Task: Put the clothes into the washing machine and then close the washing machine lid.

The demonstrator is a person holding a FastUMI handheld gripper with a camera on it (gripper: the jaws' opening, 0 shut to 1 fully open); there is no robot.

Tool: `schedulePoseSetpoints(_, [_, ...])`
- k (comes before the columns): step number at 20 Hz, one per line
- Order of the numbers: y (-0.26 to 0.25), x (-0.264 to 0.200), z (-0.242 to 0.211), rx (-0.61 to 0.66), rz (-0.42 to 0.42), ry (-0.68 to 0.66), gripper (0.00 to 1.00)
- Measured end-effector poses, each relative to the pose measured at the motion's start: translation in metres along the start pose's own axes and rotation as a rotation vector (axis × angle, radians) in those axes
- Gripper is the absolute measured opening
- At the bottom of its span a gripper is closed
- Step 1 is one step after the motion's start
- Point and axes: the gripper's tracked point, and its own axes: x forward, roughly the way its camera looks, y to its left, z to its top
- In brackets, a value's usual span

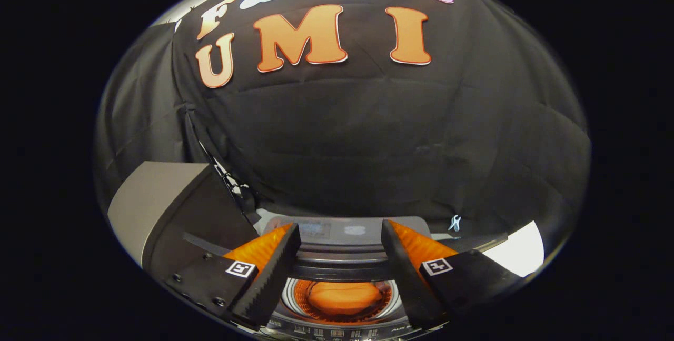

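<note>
My gripper (339,226) is open, and nothing is held between its fingers. Below and between the fingers lies the washing machine's round drum opening (288,294), with an orange cloth (342,297) lying inside it. Just beyond the fingertips is the machine's grey back panel (363,229). A dark panel with a grey edge (158,209), apparently the raised lid, stands tilted behind the left finger. The fingers hover over the machine's top and touch nothing that I can see.
The black booth cloth rises close behind the machine. A small white clip (454,222) hangs on the cloth beyond the right finger. A bright white surface (518,254) shows to the right of the right finger.
</note>
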Motion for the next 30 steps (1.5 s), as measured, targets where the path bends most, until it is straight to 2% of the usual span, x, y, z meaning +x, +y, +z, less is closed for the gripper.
schedulePoseSetpoints(4, [-0.008, -0.014, -0.053, -0.002, -0.029, 0.091, 0.99])
schedulePoseSetpoints(7, [-0.012, -0.023, -0.061, 0.021, -0.036, 0.096, 0.99])
schedulePoseSetpoints(12, [-0.032, -0.049, -0.039, 0.036, -0.095, 0.033, 1.00])
schedulePoseSetpoints(16, [-0.044, -0.086, -0.013, 0.073, -0.157, -0.035, 1.00])
schedulePoseSetpoints(23, [-0.050, -0.180, 0.038, 0.102, -0.240, -0.175, 1.00])
schedulePoseSetpoints(30, [-0.056, -0.287, 0.087, 0.153, -0.279, -0.310, 0.99])
